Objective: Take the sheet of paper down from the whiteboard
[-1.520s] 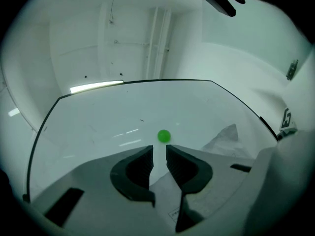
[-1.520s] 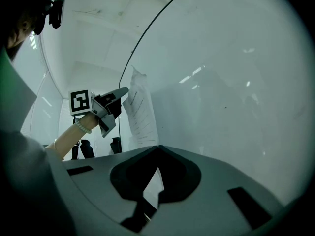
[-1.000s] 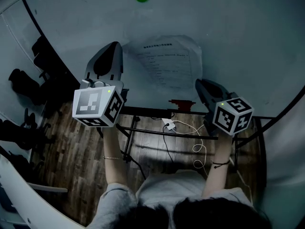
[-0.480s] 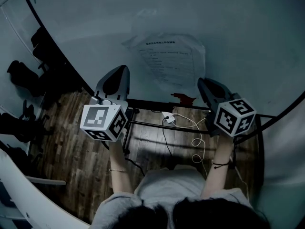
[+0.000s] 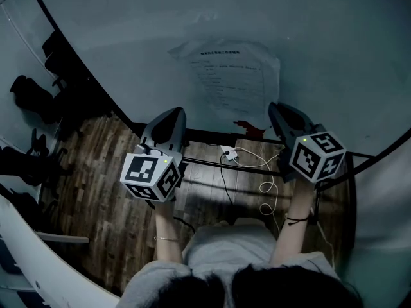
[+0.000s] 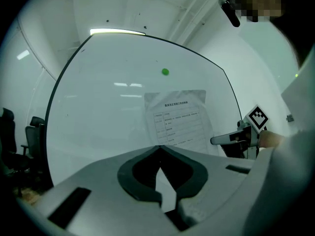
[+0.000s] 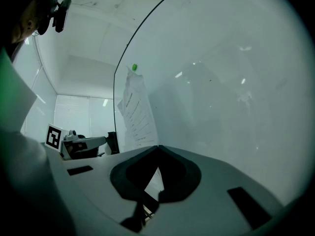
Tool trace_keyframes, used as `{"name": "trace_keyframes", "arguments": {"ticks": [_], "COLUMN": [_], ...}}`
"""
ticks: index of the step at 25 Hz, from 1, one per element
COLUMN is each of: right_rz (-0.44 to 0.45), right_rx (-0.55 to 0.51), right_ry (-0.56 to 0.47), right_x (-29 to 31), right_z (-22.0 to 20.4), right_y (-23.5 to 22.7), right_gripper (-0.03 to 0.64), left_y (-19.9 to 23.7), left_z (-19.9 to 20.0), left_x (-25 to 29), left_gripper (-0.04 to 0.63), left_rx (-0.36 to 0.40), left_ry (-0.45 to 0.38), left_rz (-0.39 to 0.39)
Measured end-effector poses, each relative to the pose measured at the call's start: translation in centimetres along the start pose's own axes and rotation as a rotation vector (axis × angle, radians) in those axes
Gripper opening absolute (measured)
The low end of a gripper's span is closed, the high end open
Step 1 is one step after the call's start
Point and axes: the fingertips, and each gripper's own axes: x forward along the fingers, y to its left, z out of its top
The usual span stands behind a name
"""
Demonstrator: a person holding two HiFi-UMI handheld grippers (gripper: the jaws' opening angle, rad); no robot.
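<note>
The task is judged as hardly begun. The sheet of paper [image 5: 234, 76] is still seen flat on the whiteboard [image 5: 334, 37], a bit wrinkled near its top. A green magnet [image 6: 165, 72] is seen on the board above the sheet, apart from its top edge in the left gripper view. What keeps the sheet up cannot be made out. Nothing is taken off yet, so approx. all is left: the sheet must be gripped, freed and brought down. The left gripper [image 5: 170, 115] is held low, below and left of the sheet's lower left corner and apart from it. It is pointed level at the board, w/ the forearm stretched out behind it. Its jaws are closed tip to tip and nothing is held btw. them. The right gripper [image 5: 276, 110] is held level as well, its tip just beside the sheet's lower right corner; whether the paper is touched there cannot be told. In the right gripper view its jaws are also seen closed, w/ no paper caught btw. them. For a grip, one pair of jaws must probably be opened first.
</note>
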Motion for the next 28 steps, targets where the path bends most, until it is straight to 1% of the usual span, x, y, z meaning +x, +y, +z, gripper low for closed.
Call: {"name": "trace_keyframes", "arguments": {"ticks": [7,11,14,20,28], "right_rz": [0.012,0.020,0.021,0.009,0.000], "right_rx": [-0.017,-0.033,-0.035,-0.038,-0.031], "right_ry": [-0.006,-0.015,-0.020,-0.036,-0.038], "right_x": [0.4,0.2,0.7,0.8,0.5], "right_z": [-0.4,0.5,-0.1,-0.3,-0.4], "right_y": [0.2,-0.4,-0.4,1.0,0.8], "right_gripper": [0.000,0.000,0.000,0.000,0.000], "left_y": [-0.7,-1.2,-0.9,-0.2,-0.2], "left_z": [-2.6,-2.9,-3.1,-3.3,-3.8], "left_x": [0.1,0.7,1.0,-0.3,-0.3], "left_gripper": [0.005,0.005,0.005,0.005,0.005], "left_rx": [-0.018,-0.018,-0.019,-0.020,-0.014], "left_ry": [0.042,0.045,0.042,0.032,0.044], "left_rz": [-0.018,-0.021,-0.022,-0.028,-0.030]}}
